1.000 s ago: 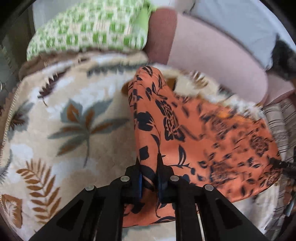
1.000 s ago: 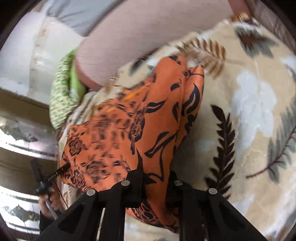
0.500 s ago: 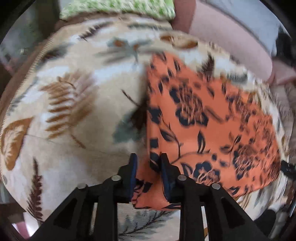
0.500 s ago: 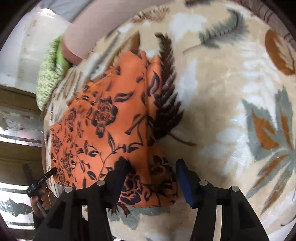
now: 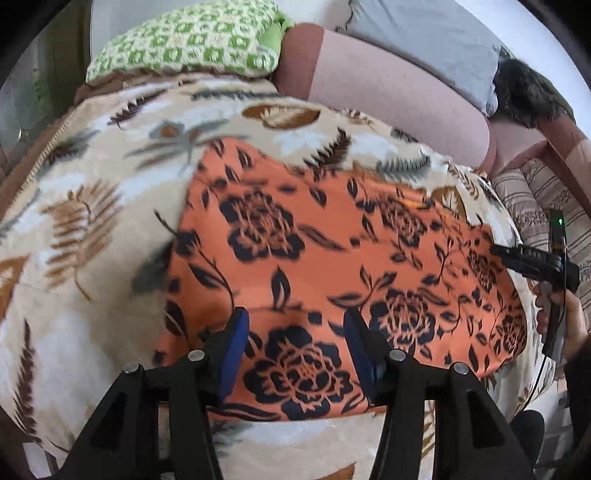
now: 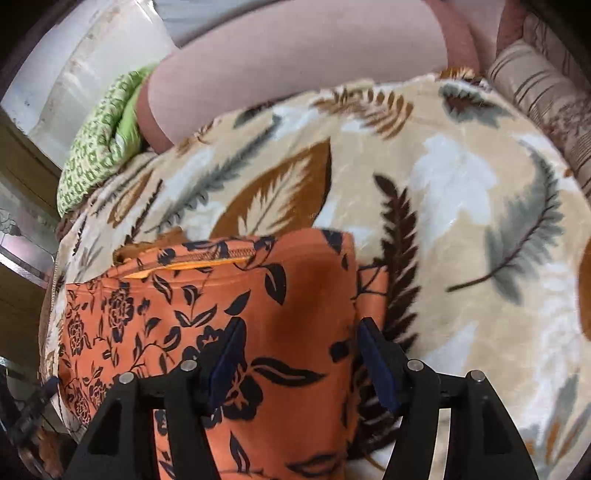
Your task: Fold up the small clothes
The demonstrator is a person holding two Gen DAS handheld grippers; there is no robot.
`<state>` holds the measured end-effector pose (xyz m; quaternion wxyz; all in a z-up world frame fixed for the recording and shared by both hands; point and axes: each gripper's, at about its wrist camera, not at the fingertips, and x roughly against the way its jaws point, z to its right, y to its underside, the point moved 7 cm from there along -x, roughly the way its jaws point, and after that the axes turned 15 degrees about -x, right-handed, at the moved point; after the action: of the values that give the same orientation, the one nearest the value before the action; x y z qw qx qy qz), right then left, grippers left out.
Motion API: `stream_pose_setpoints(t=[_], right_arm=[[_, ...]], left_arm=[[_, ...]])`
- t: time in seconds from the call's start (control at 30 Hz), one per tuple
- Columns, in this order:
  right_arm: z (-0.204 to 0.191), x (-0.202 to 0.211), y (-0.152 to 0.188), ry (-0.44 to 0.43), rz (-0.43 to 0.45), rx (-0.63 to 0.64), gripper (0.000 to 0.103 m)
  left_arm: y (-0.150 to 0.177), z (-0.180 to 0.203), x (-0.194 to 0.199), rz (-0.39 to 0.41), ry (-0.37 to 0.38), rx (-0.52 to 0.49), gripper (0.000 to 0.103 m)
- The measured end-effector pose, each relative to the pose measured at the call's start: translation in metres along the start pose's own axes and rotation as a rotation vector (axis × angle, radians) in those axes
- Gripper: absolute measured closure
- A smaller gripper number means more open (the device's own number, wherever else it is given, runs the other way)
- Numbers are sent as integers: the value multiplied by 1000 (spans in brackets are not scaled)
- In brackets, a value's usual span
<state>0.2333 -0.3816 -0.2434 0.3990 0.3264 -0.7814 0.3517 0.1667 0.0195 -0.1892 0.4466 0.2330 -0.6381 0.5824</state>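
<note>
An orange garment with a black flower print [image 5: 332, 258] lies flat, folded over, on a beige leaf-patterned blanket [image 5: 85, 221]. My left gripper [image 5: 293, 343] is open and empty just above the garment's near left corner. In the right wrist view the garment [image 6: 221, 314] fills the lower left, with its right folded edge beside my right gripper [image 6: 299, 362], which is open and empty above it. The other gripper and the hand that holds it [image 5: 550, 280] show at the right edge of the left wrist view.
A green-and-white patterned pillow [image 5: 192, 40] and a pink bolster [image 5: 388, 85] lie behind the blanket, with a grey cushion [image 5: 424, 33] beyond. Striped fabric [image 5: 535, 199] lies at the right. A wooden and glass cabinet [image 6: 22, 221] stands at the left of the right wrist view.
Both grippers let go of the garment and opened wide. The lifted garment has been laid down flat on the blanket, and both grippers have drawn back a little.
</note>
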Motion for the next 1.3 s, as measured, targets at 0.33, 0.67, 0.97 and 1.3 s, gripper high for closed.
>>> stream_pose_setpoints(t=[0.33, 0.67, 0.97, 1.3], right_arm=[[-2, 24, 0, 70, 31, 16, 95], [33, 39, 8, 102, 117, -105, 90], [28, 72, 58, 130, 68, -43, 90], [55, 83, 88, 100, 50, -113, 31]], left_arm=[[9, -7, -12, -21, -12, 16, 49], [6, -15, -10, -10, -51, -1, 49], [8, -22, -5, 5, -52, 5, 49], [27, -24, 5, -12, -36, 14, 49]])
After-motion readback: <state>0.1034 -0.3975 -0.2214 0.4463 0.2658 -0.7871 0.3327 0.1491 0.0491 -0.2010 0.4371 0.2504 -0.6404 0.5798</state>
